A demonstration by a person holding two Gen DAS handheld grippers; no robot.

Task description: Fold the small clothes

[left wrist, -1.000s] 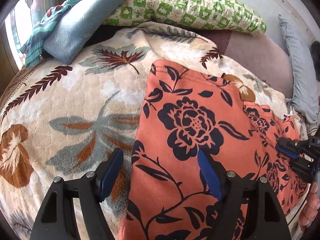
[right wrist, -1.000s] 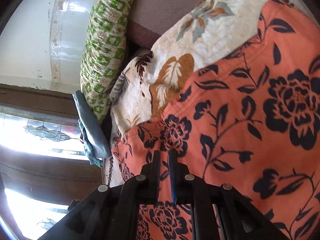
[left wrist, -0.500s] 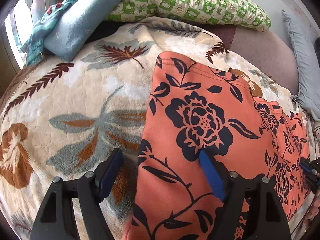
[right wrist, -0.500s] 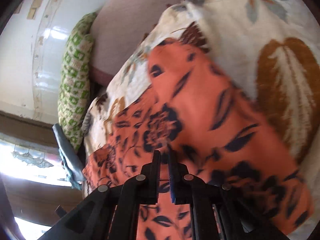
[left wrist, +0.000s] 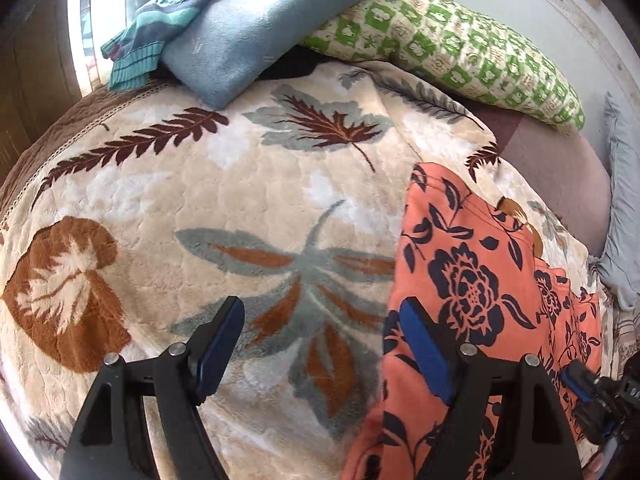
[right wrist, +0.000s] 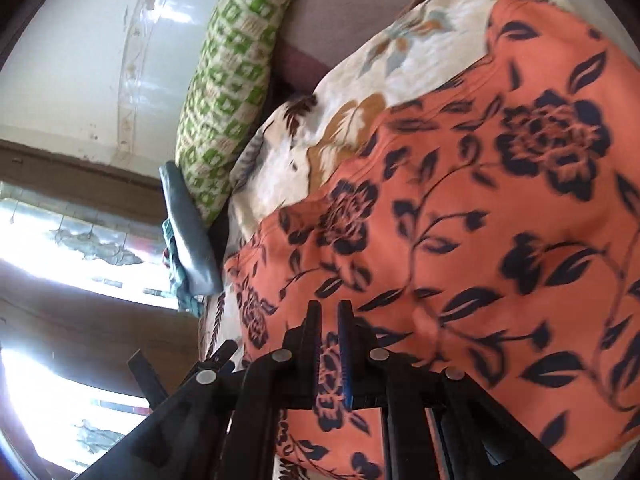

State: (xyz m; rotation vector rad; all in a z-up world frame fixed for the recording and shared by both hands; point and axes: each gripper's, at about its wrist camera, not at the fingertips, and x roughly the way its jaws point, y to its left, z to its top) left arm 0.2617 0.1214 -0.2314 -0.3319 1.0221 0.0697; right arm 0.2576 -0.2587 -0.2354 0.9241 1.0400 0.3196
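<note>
An orange garment with dark blue flowers (left wrist: 472, 292) lies on a leaf-patterned blanket (left wrist: 224, 216) on a bed. My left gripper (left wrist: 320, 344) is open and empty, its right finger over the garment's left edge and its left finger over bare blanket. My right gripper (right wrist: 329, 334) is shut on a fold of the orange garment (right wrist: 500, 208), with cloth pinched between its narrow jaws. It also shows in the left wrist view (left wrist: 588, 400) at the garment's lower right edge.
A green checked pillow (left wrist: 448, 44) lies at the head of the bed. A folded blue cloth (left wrist: 260, 32) with a striped teal garment (left wrist: 168, 20) on it sits at the back left. A grey cushion (left wrist: 624, 216) lies at the right. A window (right wrist: 60, 248) stands beyond the bed.
My left gripper has shifted left, so the garment sits further right in its view. My right gripper stays shut on the garment and has swung, bringing the cloth back broad across its view.
</note>
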